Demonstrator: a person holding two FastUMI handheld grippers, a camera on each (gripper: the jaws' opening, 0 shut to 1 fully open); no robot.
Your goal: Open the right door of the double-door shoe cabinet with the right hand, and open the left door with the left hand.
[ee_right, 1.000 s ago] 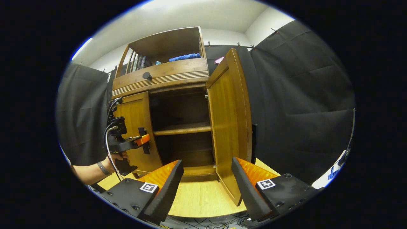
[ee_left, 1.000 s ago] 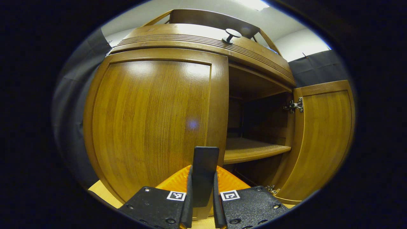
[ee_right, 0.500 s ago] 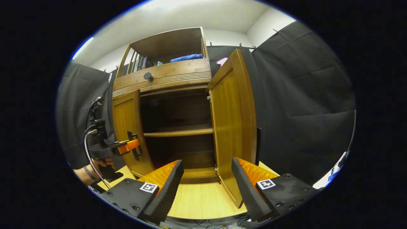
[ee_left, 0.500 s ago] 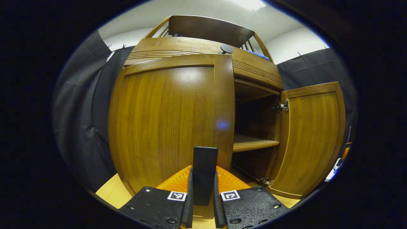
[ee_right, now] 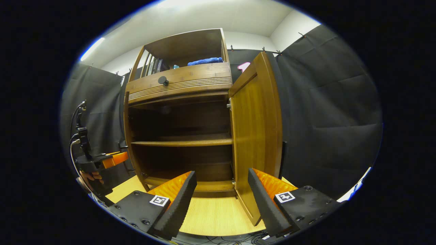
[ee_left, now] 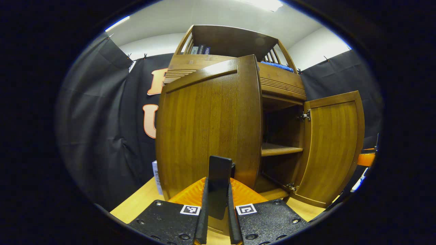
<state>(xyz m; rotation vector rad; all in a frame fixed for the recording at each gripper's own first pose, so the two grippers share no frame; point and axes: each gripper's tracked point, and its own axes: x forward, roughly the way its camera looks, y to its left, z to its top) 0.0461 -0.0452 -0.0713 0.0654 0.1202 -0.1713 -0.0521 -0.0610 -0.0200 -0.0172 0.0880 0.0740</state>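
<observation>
Your left hand-held gripper (ee_left: 218, 204) is clenched on the black handle (ee_left: 219, 185) of the left door (ee_left: 209, 129), and over the last second that door has swung from nearly closed to wide open; in the right gripper view you now see the cabinet's shelf (ee_right: 182, 143) across its full width, with the left hand-held gripper (ee_right: 114, 159) out at nine o'clock. Your right hand-held gripper (ee_right: 221, 197) hangs released, fingers spread, with the right door (ee_right: 257, 136) already standing open at one o'clock. Both doors look open, so the task seems all but done; letting go is what remains.
</observation>
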